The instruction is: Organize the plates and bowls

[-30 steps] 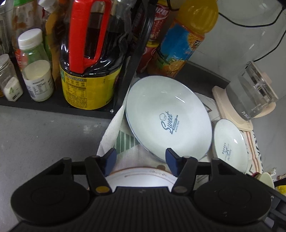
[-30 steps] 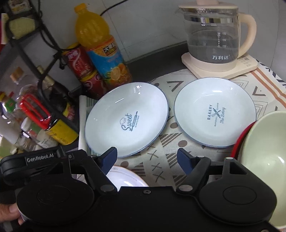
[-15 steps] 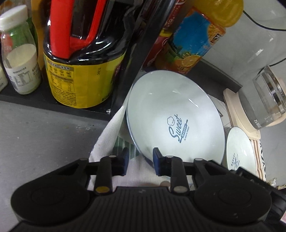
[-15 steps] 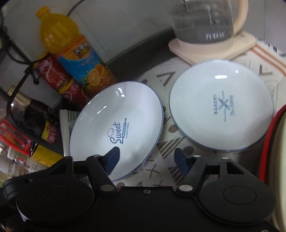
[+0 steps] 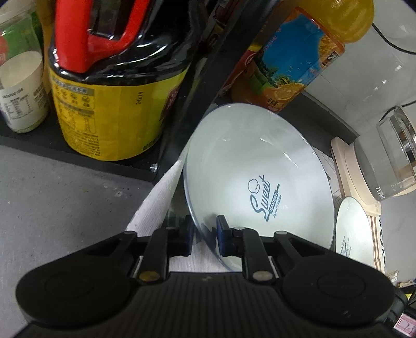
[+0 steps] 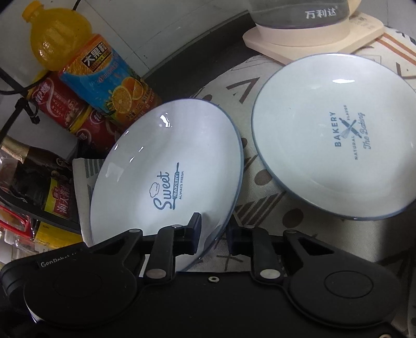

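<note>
A white plate printed "Sweet Bakery" [image 5: 247, 156] [image 6: 156, 156] lies on the patterned cloth [image 6: 260, 195], its far edge against the bottles. My left gripper [image 5: 205, 234] is closing on the plate's near rim. One blue pad sits under the rim and the other on its inner face. My right gripper [image 6: 214, 231] is closing on the same near rim further right, with one finger on top and the other beneath. A second white plate marked "Bakery" [image 6: 325, 104] [image 5: 351, 234] lies flat to the right, untouched.
A black rack post [image 5: 197, 91] and a big yellow-labelled dark bottle [image 5: 104, 104] stand close on the left. An orange juice bottle [image 6: 78, 52] and red cans [image 6: 59, 104] crowd the plate's far edge. A glass kettle on a cream base [image 6: 312, 15] stands behind the second plate.
Both grippers have come down and forward to the Sweet plate. Their jaws, wide a second ago, have narrowed around its near rim.
</note>
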